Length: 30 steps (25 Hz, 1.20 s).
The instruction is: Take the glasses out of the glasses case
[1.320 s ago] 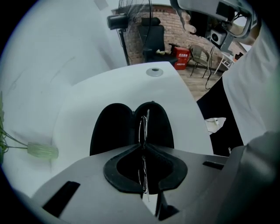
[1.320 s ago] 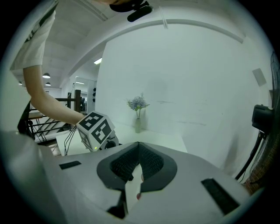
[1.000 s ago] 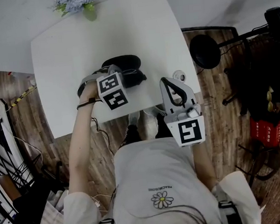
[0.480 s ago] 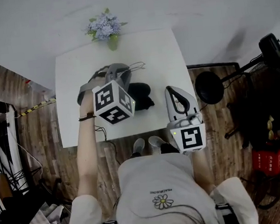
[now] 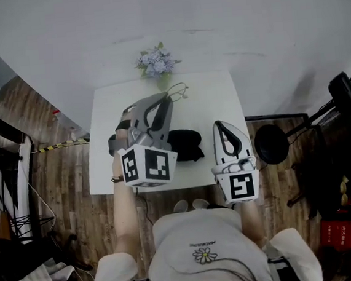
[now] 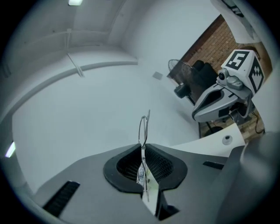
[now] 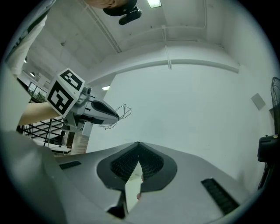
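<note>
White table (image 5: 218,105) with flowers (image 5: 157,62) against pale wall (image 5: 225,14), wood floor (image 5: 59,151)

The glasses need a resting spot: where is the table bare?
Bare: the far right corner of the table, between the flowers and right edge, and the far left corner. Crowded: the middle, around the black case, with the left tongs gripping the glasses above.

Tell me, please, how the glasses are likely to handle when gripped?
The glasses look thin-wired, so probably light and easily bent. Pinched at one narrow spot by the left hand-held gripper, they may pivot or slip.
</note>
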Tool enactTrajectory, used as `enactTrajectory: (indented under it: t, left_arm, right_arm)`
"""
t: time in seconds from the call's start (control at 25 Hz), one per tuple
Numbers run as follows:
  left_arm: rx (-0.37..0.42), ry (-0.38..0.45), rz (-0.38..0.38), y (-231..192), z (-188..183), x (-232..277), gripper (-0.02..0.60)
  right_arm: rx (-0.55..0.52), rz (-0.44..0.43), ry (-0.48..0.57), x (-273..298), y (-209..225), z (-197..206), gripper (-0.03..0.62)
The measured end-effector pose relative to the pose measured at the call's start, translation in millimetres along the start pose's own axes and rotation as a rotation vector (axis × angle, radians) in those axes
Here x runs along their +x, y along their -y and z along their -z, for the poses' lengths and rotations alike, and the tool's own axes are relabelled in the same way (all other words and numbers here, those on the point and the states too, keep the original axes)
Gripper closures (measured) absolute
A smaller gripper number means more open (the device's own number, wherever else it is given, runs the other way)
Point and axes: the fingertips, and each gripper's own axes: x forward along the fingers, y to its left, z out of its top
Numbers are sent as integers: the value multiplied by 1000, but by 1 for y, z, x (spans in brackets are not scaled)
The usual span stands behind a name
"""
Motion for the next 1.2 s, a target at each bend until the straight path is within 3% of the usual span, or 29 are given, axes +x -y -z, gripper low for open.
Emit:
enactTrajectory:
  t: [0.12, 0.28, 0.48, 0.56, 0.64, 0.96, 1.2]
  left_arm:
    - [-79, 22, -93, -6, -2, -15, 541]
    - [-246, 101, -259, -20, 0, -35, 541]
    - [-539, 221, -453, -34, 11, -64, 541]
    - [-657, 227, -503, -33, 22, -72, 541]
    - [-725, 214, -542, -29, 33, -79, 541]
    - [-800, 160, -577, -3, 67, -90, 541]
    - [-791, 134, -593, 0, 77, -89, 541]
  right_arm:
    - [5, 0, 32, 3, -3, -12, 585]
    - [25, -7, 60, 9, -8, -21, 585]
    - [44, -24, 70, 20, -16, -25, 585]
    - [42, -31, 64, 23, -19, -24, 585]
    - [34, -35, 35, 25, -20, -17, 585]
    - [76, -20, 27, 30, -17, -6, 585]
    - [118, -31, -37, 32, -19, 17, 585]
